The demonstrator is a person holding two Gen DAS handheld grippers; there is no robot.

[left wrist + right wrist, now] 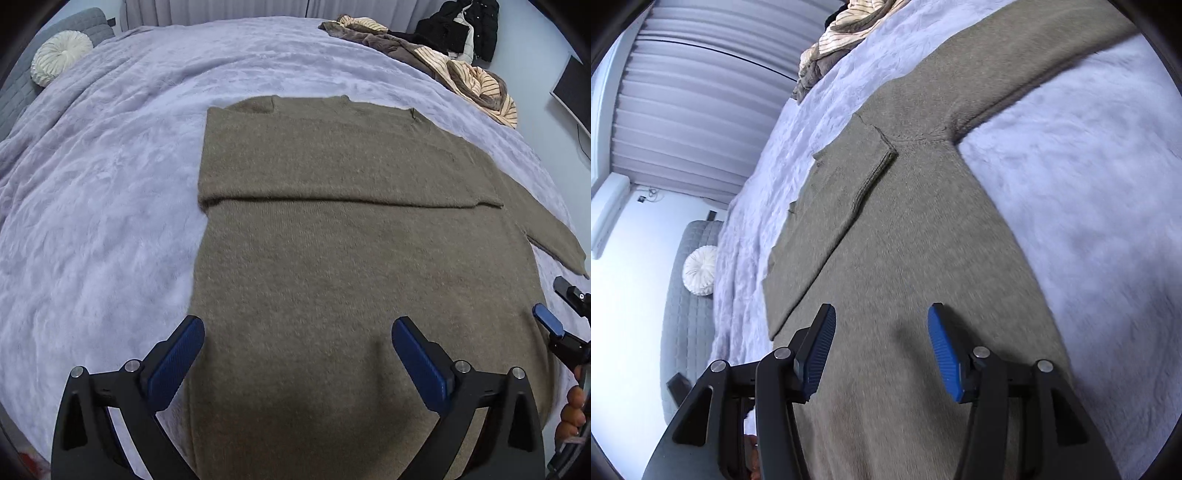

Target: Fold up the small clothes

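Lying lengthwise, sweater (332, 258) neck away

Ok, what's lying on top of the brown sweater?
One sleeve is folded flat across the brown sweater near the collar; the other sleeve lies out on the lilac blanket. Whatever lies under the folded sleeve is covered.
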